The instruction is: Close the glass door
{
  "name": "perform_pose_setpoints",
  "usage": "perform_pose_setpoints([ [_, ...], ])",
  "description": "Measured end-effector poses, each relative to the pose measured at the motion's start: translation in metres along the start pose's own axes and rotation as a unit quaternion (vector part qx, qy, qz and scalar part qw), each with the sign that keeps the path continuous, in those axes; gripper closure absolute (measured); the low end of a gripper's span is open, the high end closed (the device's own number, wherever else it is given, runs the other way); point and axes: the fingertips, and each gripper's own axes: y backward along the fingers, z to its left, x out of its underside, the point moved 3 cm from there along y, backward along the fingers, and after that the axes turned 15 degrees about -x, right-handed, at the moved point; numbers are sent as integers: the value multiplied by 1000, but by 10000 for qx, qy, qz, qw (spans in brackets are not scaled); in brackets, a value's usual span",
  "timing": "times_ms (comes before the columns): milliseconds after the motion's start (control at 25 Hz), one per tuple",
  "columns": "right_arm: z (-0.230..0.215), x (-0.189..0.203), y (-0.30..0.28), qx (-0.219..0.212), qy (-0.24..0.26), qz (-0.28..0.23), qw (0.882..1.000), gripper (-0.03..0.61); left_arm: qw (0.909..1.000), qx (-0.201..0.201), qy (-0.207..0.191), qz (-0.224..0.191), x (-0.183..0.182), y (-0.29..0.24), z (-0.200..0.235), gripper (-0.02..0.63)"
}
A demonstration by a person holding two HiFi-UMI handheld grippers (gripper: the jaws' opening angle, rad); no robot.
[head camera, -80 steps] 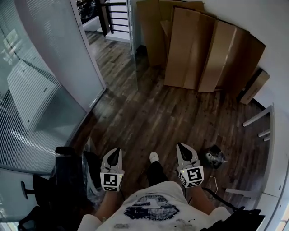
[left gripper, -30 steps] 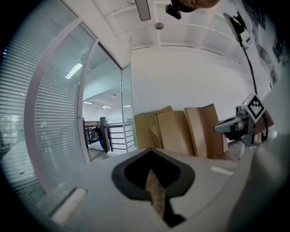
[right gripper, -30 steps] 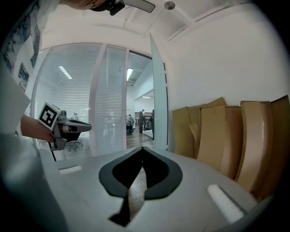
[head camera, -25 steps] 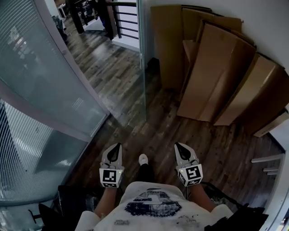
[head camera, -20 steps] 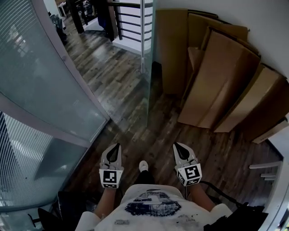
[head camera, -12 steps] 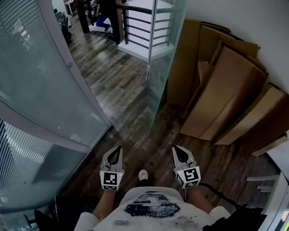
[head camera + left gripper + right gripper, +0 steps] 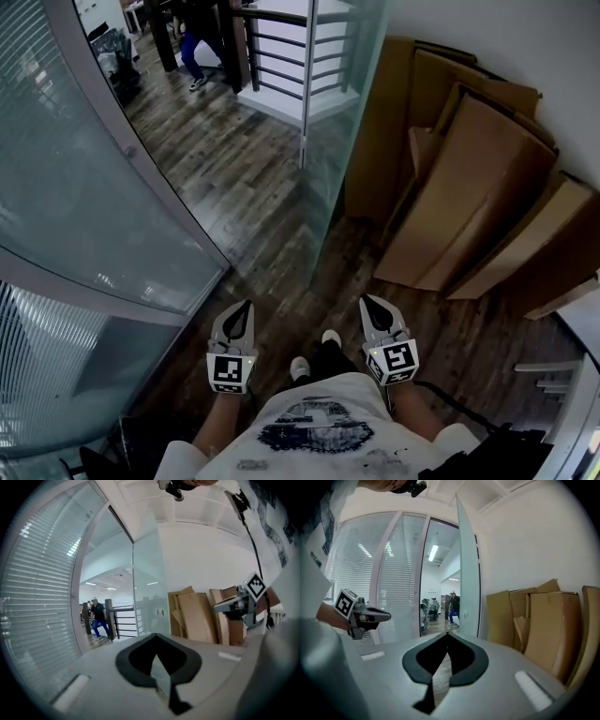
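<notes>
The glass door [image 7: 345, 150] stands open, seen nearly edge-on, swung back toward the cardboard at the wall. It rises ahead in the left gripper view [image 7: 147, 592] and in the right gripper view [image 7: 468, 573], with two round fittings [image 7: 159, 612] on its pane. My left gripper [image 7: 243, 311] and right gripper [image 7: 369, 306] are held side by side low in the head view, short of the door and apart from it. Both are shut with nothing between the jaws [image 7: 156, 635] [image 7: 447, 633]. Each gripper view shows the other gripper off to its side [image 7: 234, 604] [image 7: 370, 616].
Large cardboard sheets [image 7: 469, 187] lean on the wall to the right of the door. A curved frosted glass wall with blinds [image 7: 84, 187] runs along the left. Past the doorway stand a dark railing [image 7: 281, 47] and a person in blue trousers [image 7: 197, 42]. The floor is dark wood.
I have walked toward the doorway, so the door and cardboard are nearer and larger. A person has come into view beyond the doorway. Both grippers stay shut, side by side.
</notes>
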Motion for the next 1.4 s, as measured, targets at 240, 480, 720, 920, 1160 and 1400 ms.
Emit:
perform_pose_setpoints([
  [240,-32,-1,-22,-145,-59,-65,9999,571,9998,-176,-67,48,-8,-25,-3,614],
  [480,-65,-10,-60,-378,-60,-176,9991,571,9990,-428,-91,101,-15,-58,3,615],
  [720,-109,-18,-92,-636,-75,-274,9976,571,9980,-620,-157,31,-32,-108,-5,615],
  [920,-136,-29,-113,-851,-20,-282,9960,571,9968,-778,-161,7,-45,-134,-10,615],
  [1160,-159,-29,-137,-1138,-46,-226,9932,571,9942,-1050,-136,172,-42,-152,-9,614],
  [1400,-171,-27,-159,-1383,-127,-163,9902,571,9921,-1216,-139,278,-42,-161,-5,615],
])
